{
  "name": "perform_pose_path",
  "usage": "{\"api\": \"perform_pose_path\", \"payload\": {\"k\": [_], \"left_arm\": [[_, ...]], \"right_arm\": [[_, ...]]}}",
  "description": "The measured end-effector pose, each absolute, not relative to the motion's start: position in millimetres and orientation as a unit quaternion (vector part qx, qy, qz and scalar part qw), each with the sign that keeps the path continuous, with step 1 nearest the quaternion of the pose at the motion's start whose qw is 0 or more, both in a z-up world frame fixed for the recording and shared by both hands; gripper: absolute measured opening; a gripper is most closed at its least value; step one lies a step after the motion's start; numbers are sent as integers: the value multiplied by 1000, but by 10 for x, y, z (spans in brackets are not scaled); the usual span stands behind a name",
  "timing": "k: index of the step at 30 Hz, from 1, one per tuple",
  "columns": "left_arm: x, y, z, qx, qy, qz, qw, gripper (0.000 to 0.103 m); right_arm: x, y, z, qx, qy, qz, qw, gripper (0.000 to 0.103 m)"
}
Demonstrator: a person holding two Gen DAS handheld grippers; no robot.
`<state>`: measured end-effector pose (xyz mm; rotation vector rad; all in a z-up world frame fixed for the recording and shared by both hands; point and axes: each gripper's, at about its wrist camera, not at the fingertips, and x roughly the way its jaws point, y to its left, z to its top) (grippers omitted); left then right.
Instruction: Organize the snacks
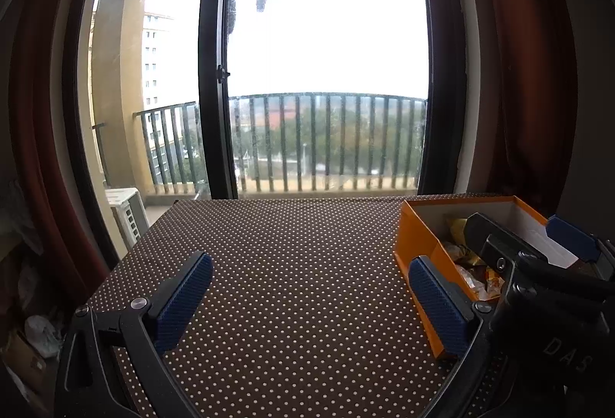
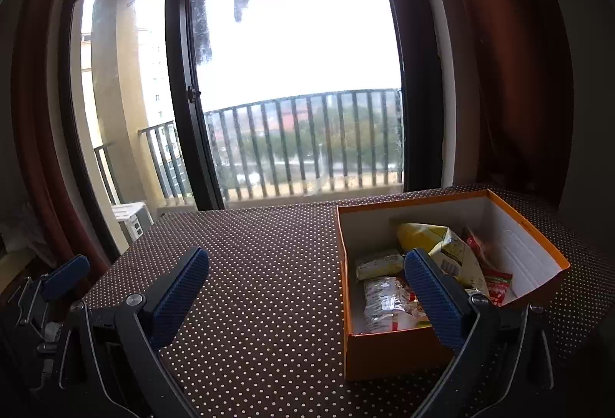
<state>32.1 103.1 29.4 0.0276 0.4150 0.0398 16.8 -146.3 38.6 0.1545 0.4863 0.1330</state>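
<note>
Item 1, your left gripper (image 1: 309, 297): fingers spread wide, nothing between them, held low over the dotted tablecloth (image 1: 292, 264). It sits at the left of the work area, with the table's left edge close by and a drop to floor clutter beyond it.

Item 2, open cloth: the middle of the table, from your near edge to the far edge under the balcony window (image 1: 326, 64), shows no loose packets in either view. This is your free room for moving.

Item 3, your right gripper (image 2: 305, 293): fingers likewise apart and empty, its right finger (image 2: 434, 298) overlapping the orange box (image 2: 384, 352) in the picture.

Item 4, orange box, right side of the table: holds the snacks, a yellow bag (image 2: 442, 248), a small pale packet (image 2: 378, 264), a clear wrapped packet (image 2: 384, 302) and a red packet (image 2: 496, 283), lying mixed rather than in rows.

Status, as a judgement: gathering looks finished, since nothing remains on the visible cloth; at most, tidying inside the box is left. Mind the box's raised walls and the curtain (image 2: 519, 72) just beyond its far right corner.
</note>
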Motion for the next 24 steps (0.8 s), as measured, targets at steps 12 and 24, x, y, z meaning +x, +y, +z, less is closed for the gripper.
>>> {"api": "perform_pose_path", "payload": {"k": [12,24], "left_arm": [[299,1054,310,4,201,26,979,102],[295,1049,321,-3,202,34,979,102]], "right_arm": [[167,-1515,408,78,235,62,967,103],[149,-1545,419,82,232,61,967,103]]}}
